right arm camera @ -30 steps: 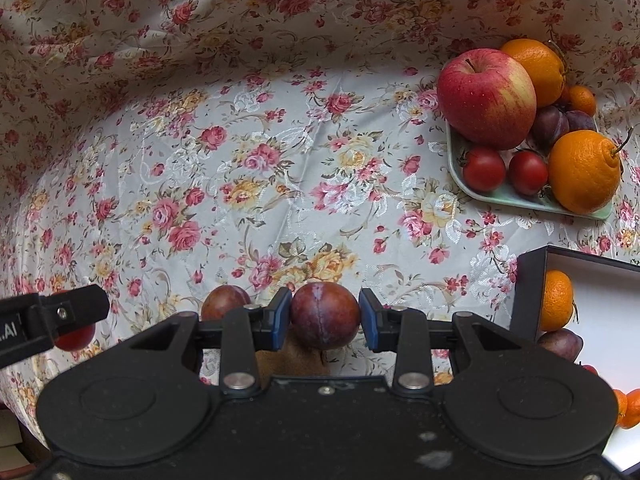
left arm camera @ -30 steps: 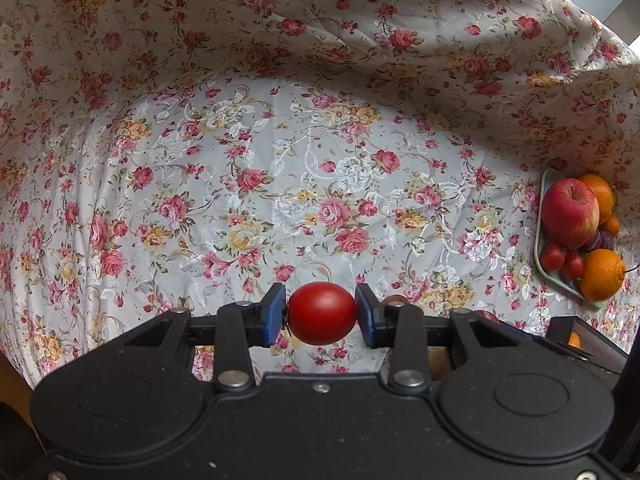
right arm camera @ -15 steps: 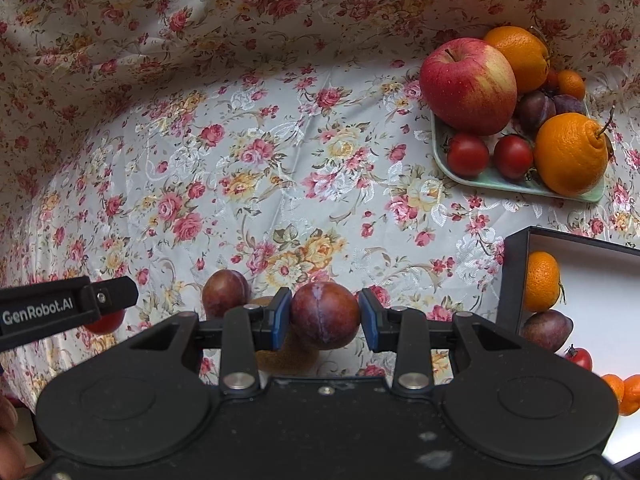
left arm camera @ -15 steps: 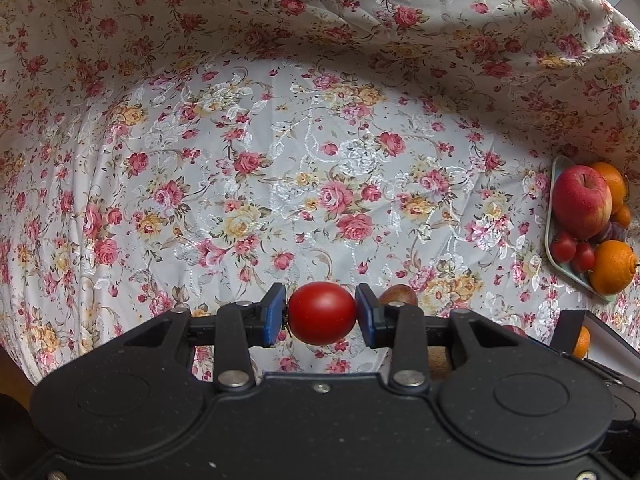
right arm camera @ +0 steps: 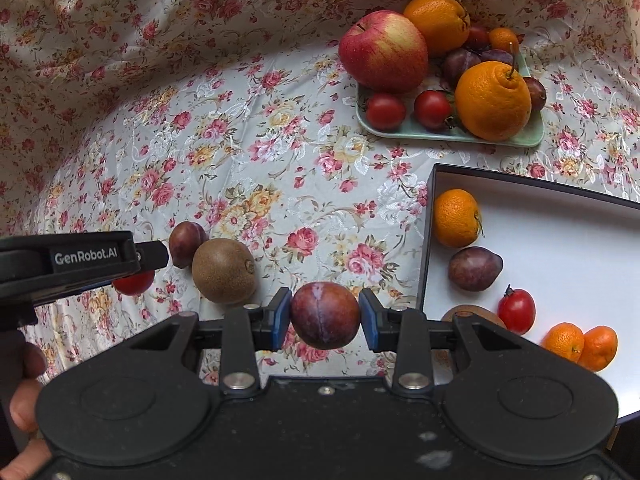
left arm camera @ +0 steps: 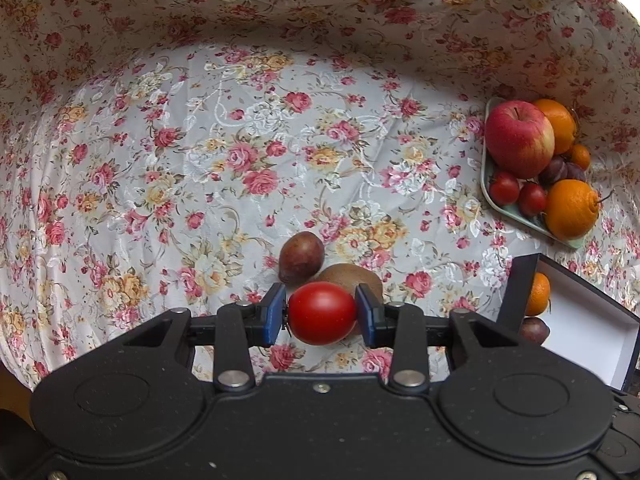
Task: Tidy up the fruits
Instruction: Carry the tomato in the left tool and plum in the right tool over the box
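Left gripper: the left gripper (left arm camera: pixel 322 314) has its blue-padded fingers (left arm camera: pixel 273 314) clamped on a smooth round red tomato (left arm camera: pixel 321 313), one pad on each side, held clear of the surface.
Right gripper: the right gripper (right arm camera: pixel 324 316) has its fingers (right arm camera: pixel 279 318) closed on a dark purple-red plum with a pale seam (right arm camera: pixel 324 315), pads pressing both sides, carried above the cloth.
Landmark: a shallow black-walled box with a white floor (right arm camera: pixel 568 248), lying on the surface to the right of both grippers.
Inside the box: a small orange mandarin (right arm camera: pixel 456 218) near the left wall; just below it a dark plum (right arm camera: pixel 474 268); further in, a red tomato with a dry stem (right arm camera: pixel 517 311) and a pair of little mandarins (right arm camera: pixel 580 346) touching each other.
Left of the box: a fuzzy brown kiwi (right arm camera: pixel 224 271) with a second purple plum (right arm camera: pixel 186 243) touching it, both on the cloth.
Beyond the box: a pale green rectangular tray (right arm camera: pixel 520 136) carrying a large red-yellow apple (right arm camera: pixel 383 51), oranges, tomatoes and plums.
Surface: white cloth printed with pink and yellow roses (left arm camera: pixel 240 140), rising in folds behind.
Person: fingertips of a hand (right arm camera: pixel 24 392) at the left edge of the right wrist view.
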